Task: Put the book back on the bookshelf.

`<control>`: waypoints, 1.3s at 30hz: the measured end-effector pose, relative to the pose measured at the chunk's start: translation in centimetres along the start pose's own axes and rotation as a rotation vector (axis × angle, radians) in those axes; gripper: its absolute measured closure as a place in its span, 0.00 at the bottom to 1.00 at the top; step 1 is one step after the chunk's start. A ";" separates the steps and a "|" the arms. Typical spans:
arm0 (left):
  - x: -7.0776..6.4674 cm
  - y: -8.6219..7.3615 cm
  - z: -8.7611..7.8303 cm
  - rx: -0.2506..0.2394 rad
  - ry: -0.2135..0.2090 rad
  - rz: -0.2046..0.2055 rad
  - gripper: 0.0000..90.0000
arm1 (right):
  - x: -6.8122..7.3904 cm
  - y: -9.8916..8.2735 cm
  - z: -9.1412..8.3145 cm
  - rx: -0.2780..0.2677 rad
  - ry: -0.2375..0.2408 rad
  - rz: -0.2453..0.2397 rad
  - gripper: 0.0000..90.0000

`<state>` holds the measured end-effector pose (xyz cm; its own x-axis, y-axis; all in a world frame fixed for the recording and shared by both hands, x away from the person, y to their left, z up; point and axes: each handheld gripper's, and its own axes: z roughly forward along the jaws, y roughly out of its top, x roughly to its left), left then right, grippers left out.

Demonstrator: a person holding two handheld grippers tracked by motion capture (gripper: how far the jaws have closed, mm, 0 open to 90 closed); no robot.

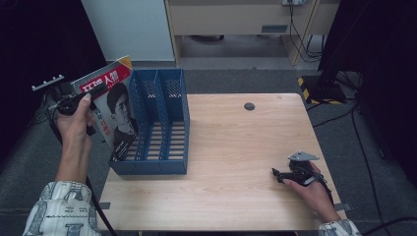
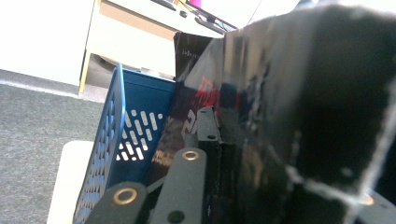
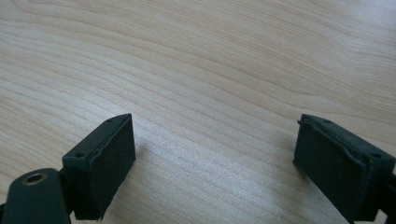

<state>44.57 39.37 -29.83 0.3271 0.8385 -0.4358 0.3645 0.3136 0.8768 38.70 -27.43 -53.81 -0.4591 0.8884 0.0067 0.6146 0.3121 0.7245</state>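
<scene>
A magazine (image 1: 114,110) with a red title band and a portrait on its cover stands tilted to the left, its lower end down at the leftmost slot of a blue three-slot file rack (image 1: 162,125). My left gripper (image 1: 98,91) is shut on the magazine's upper left edge, held off the table's left side. In the left gripper view the glossy cover (image 2: 210,95) sits pinched in the left gripper (image 2: 219,135), with the rack's perforated wall (image 2: 109,154) just to the left. My right gripper (image 1: 279,174) rests on the wooden table (image 1: 236,142) at the front right, open, with only bare wood inside the right gripper (image 3: 212,154).
A dark round cable hole (image 1: 249,106) sits near the table's far edge. Beyond the table stand a white panel (image 1: 130,27) and a wooden cabinet (image 1: 226,17). Cables and a black-yellow stand foot (image 1: 317,88) lie on the carpet at the right.
</scene>
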 end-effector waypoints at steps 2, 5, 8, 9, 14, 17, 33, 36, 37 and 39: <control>0.0 0.0 0.0 -0.002 -0.001 0.000 0.96 | 0.0 0.0 0.0 -0.001 0.000 -0.002 0.14; 0.1 -0.1 0.0 0.000 -0.005 0.000 0.96 | 0.0 0.0 0.0 -0.002 -0.001 -0.004 0.14; 0.1 -0.3 0.0 0.001 -0.006 0.001 0.96 | 0.0 0.0 0.0 -0.002 -0.001 -0.004 0.14; 0.1 -0.3 0.0 0.001 -0.009 -0.001 0.96 | 0.0 0.0 0.0 -0.002 -0.001 -0.004 0.14; 0.2 -0.7 0.1 0.005 -0.013 -0.002 0.96 | 0.0 0.0 0.0 -0.002 -0.001 -0.004 0.14; 0.3 -1.0 0.3 0.010 -0.012 -0.002 0.95 | 0.0 0.0 0.0 -0.002 0.000 -0.004 0.14; 0.0 -0.9 0.3 -0.001 -0.019 0.008 0.96 | 0.0 0.0 0.0 -0.003 0.000 -0.004 0.14; 0.2 -1.1 0.4 -0.005 -0.017 0.009 0.95 | 0.0 0.0 0.0 -0.004 -0.001 -0.005 0.14; 0.2 -1.2 0.4 -0.009 -0.018 0.007 0.95 | 0.0 0.0 0.0 -0.003 0.000 -0.004 0.14; 0.2 -1.2 0.4 -0.011 -0.021 0.013 0.95 | 0.0 0.0 0.0 -0.002 0.000 -0.005 0.14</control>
<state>44.53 39.00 -31.05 0.3501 0.8331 -0.4281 0.3504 0.3074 0.8847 38.69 -27.43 -53.82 -0.4621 0.8868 0.0037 0.6112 0.3155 0.7259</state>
